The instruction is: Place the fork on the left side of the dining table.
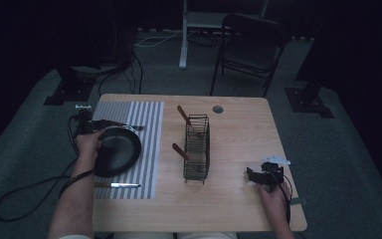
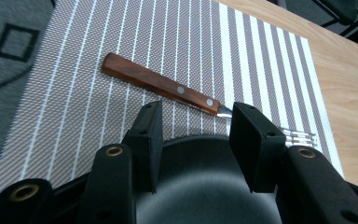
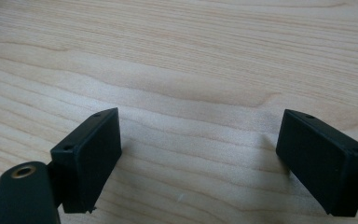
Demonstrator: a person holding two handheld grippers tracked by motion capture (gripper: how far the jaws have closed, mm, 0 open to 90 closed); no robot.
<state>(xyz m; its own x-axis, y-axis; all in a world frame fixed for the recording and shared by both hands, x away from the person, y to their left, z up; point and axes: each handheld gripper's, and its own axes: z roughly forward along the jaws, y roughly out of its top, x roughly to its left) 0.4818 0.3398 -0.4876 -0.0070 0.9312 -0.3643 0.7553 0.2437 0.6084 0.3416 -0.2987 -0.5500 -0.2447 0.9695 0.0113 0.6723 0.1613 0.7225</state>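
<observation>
Left gripper (image 2: pixel 193 135) jaws spread over black plate (image 2: pixel 205 186) rim, fork (image 2: pixel 163 84) tines half hidden; right gripper (image 3: pixel 198 158) spread wide above bare table (image 3: pixel 191 56).

beyond the left gripper's (image 2: pixel 193 128) matt black plastic-looking jaws lies a woven, ribbed striped placemat (image 2: pixel 121 56); on it a fork (image 2: pixel 168 86) with glossy reddish wood handle and metal rivets; beneath the jaws a smooth, satin black plate (image 2: pixel 209 196); under the right gripper (image 3: pixel 198 158), a pale, smooth-grained wood table (image 3: pixel 191 56).
</observation>
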